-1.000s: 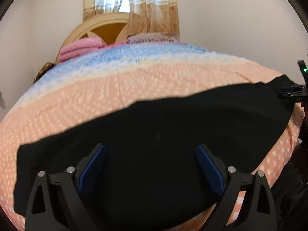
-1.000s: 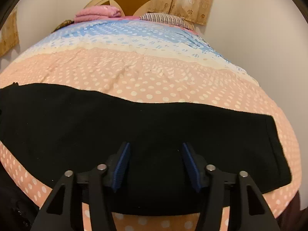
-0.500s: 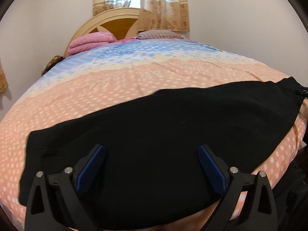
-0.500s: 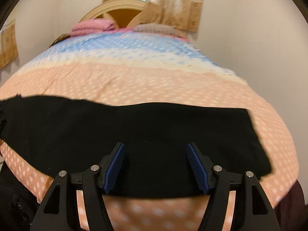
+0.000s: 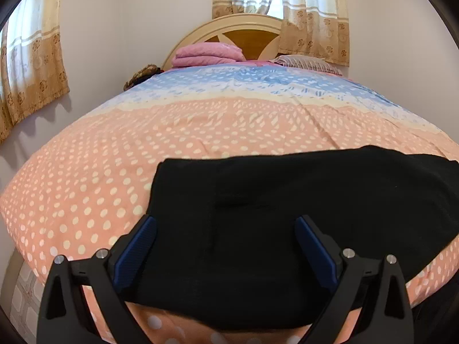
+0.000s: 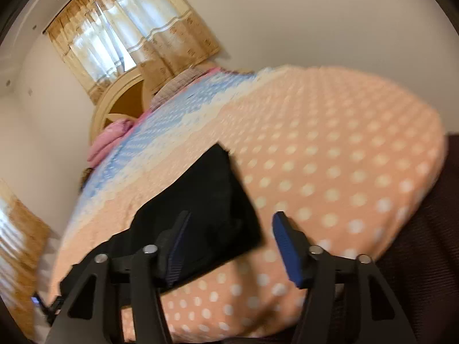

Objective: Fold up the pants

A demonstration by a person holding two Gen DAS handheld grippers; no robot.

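Black pants (image 5: 287,229) lie flat near the front edge of the bed (image 5: 86,195), on the peach cover with white dots. In the left view they fill the space from 6 o'clock out to 3 o'clock, and their left end is a straight edge near the middle. In the right view the same pants (image 6: 206,218) lie at about 7 o'clock, with a corner sticking up toward 12 o'clock.

The left gripper (image 5: 226,252) hangs over the pants with its jaws wide apart and nothing pinched between its blue pads (image 5: 134,252). The right gripper (image 6: 229,243) is open too. Its jaws have just been closing a little, but they hold nothing. One pad is over the cloth and the other is over the bare cover.

The step looks like getting ready to grab an end of the pants. To do it well, each gripper should come down on a corner, pinch all the layers at once, and lift both ends evenly so the fold comes out straight.

The right view is blurry and tilted. The right end of the pants is cut off in the left view. How many layers the pants already have is hard to tell, because the black cloth hides its creases.
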